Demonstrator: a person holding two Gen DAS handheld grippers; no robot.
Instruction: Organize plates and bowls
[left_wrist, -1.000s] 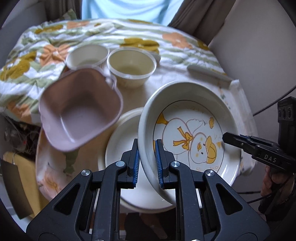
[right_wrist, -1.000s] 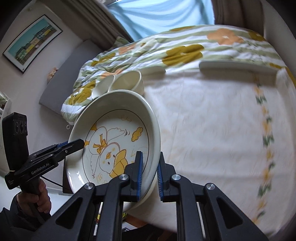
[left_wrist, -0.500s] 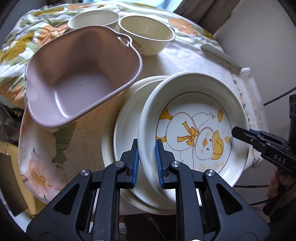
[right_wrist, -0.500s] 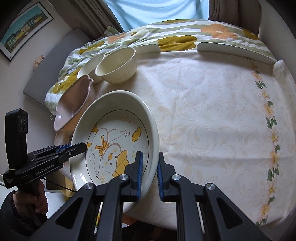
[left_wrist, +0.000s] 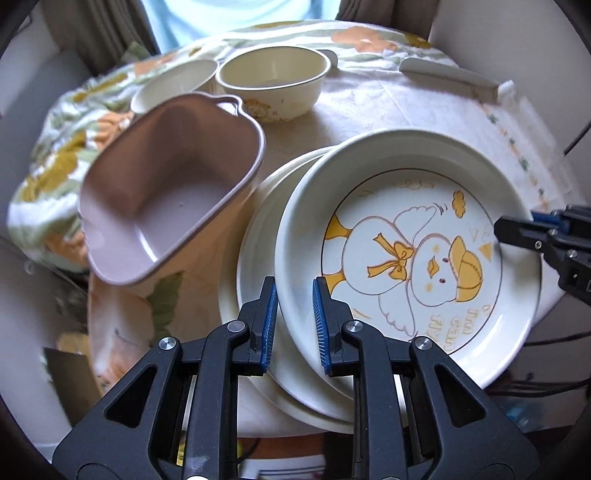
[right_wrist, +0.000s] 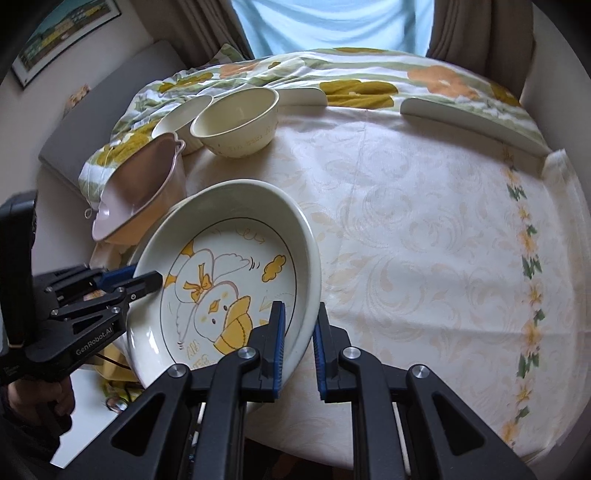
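Observation:
A deep cream plate with a duck drawing (left_wrist: 406, 258) (right_wrist: 221, 295) is held by both grippers at opposite rims. My left gripper (left_wrist: 294, 325) (right_wrist: 147, 277) has the near-left rim between its blue pads, and its jaws are opening slightly. My right gripper (right_wrist: 298, 347) (left_wrist: 517, 225) is shut on the opposite rim. The duck plate sits tilted on a plain cream plate (left_wrist: 258, 240) lying on the table. A pink square dish (left_wrist: 166, 192) (right_wrist: 136, 188) leans just left of the plates. Behind it stand two cream bowls (left_wrist: 273, 81) (left_wrist: 173, 85).
A pale patterned tablecloth (right_wrist: 424, 240) stretches to the right of the plates. Two long white pieces (right_wrist: 472, 118) (right_wrist: 303, 98) lie at the table's far edge against a flowered blanket (right_wrist: 351, 85). A hand (right_wrist: 55, 398) grips the left gripper's handle.
Both grippers have come down with the duck plate, which now rests over the plain plate. The pink dish and bowls appear nearer in the left wrist view.

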